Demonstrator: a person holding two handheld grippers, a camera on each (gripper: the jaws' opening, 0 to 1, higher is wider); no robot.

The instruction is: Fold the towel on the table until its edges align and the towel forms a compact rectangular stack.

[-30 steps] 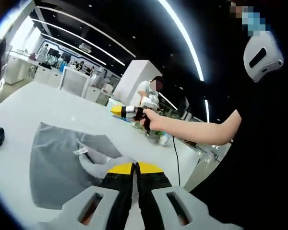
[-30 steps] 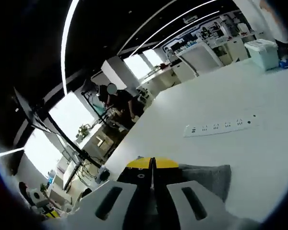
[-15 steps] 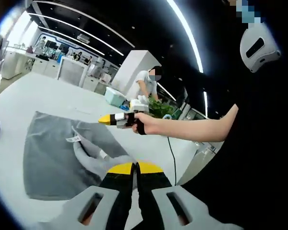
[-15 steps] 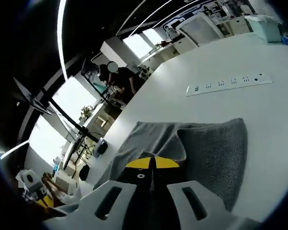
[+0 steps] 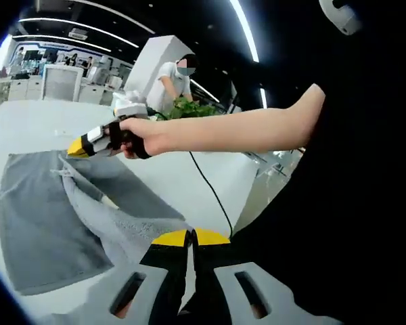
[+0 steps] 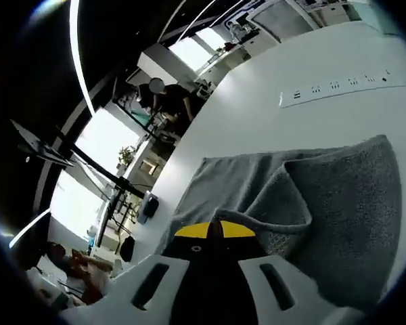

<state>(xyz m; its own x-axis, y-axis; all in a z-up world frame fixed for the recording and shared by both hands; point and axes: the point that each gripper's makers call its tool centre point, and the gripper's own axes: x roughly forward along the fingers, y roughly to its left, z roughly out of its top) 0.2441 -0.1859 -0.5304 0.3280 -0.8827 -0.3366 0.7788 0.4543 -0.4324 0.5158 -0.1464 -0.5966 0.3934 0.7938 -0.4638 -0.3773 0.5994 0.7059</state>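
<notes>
Left gripper view looks low along its jaws across the grey towel (image 5: 47, 217) toward the right gripper (image 5: 78, 147). Right gripper view faces closely over that towel (image 6: 325, 203) and white table (image 6: 271, 128).

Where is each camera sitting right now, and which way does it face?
Left gripper view: rides the left claw, facing across the grey towel; the person's arm and right claw show.
Right gripper view: rides the right claw, facing over the towel toward a power strip.
Shared: towel, white table.
</notes>
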